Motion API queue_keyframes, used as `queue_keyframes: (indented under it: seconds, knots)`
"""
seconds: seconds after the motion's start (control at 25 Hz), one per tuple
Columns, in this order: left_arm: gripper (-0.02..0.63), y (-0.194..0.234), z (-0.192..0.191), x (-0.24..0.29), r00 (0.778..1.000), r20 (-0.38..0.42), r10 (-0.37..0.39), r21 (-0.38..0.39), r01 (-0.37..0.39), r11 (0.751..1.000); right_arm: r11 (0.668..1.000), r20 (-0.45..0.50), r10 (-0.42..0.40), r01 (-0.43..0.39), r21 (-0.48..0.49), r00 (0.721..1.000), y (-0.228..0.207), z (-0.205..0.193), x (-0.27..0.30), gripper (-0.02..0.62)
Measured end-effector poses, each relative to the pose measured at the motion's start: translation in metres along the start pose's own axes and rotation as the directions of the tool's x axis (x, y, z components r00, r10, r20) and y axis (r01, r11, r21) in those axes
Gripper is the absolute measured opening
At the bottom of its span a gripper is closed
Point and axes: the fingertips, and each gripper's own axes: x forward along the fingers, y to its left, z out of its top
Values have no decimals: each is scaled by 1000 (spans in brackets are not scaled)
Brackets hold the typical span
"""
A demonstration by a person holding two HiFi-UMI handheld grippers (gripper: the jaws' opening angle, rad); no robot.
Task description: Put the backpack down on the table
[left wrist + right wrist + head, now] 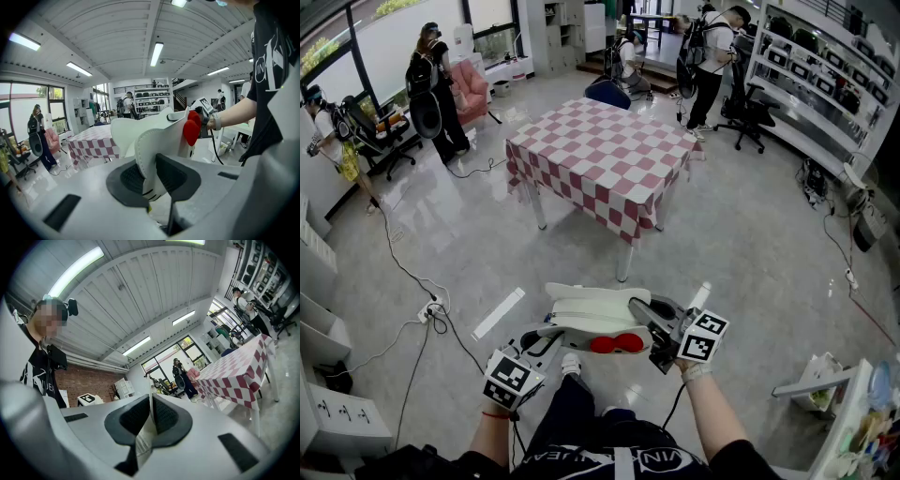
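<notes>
Currently the left tool [151, 178] is clamping a padded strap [149, 152] of the backpack [592, 314], the right tool [151, 417] is pinching its thin webbing [144, 439]; it is hanging well short of the checkered counter [600, 159].

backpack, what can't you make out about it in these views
- Head view: the backpack's underside and straps are hidden by its own top and both tools.
- Right gripper view: only a thin white strip shows in the right tool; the rest is cut off.
- Left gripper view: the padded strap in the left tool covers much of the bag's body.
</notes>
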Motion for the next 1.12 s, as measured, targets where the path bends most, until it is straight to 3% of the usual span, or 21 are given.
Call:
queue_keyframes:
  seconds: [0.52, 1.12]
  knots:
    - [61, 101, 14, 65, 999, -13, -50, 2, 50, 999, 999, 13, -38, 39, -14, 999, -86, 30, 71, 11]
    - [61, 277, 33, 130, 998, 9, -67, 12, 67, 998, 997, 45, -73, 73, -19, 996, -195, 73, 214, 14]
